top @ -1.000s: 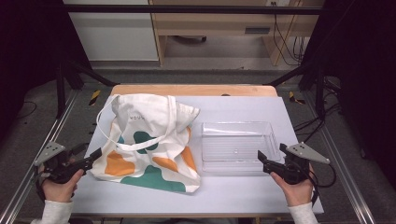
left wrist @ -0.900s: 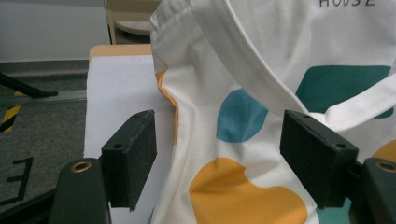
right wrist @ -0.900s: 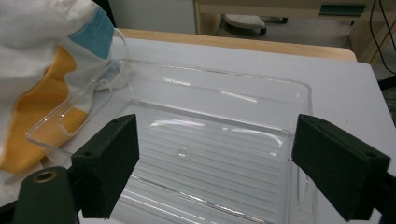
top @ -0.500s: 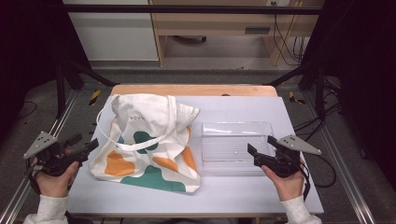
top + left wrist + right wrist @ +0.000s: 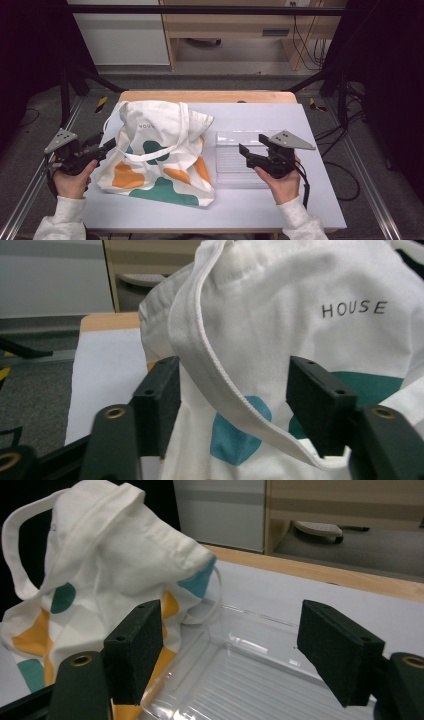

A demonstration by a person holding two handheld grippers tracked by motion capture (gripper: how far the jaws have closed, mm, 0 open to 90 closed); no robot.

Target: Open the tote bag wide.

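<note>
My left gripper (image 5: 111,145) straddles the bag (image 5: 165,150) strap (image 5: 235,385) at the surface's left edge — closing, unclamped; right gripper (image 5: 251,149) hovers apart over the tray (image 5: 232,172), closing too.

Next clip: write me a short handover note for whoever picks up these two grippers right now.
Left gripper: fingers have just been closing around the tote bag strap, not pressing yet.
Right gripper: also closing, open over the clear plastic tray, holding nothing.
Bag lies flat on the table, tray beside it, touching its edge.
Done: both grippers brought up to the things.
Left: probably grip the strap and open the bag.
</note>
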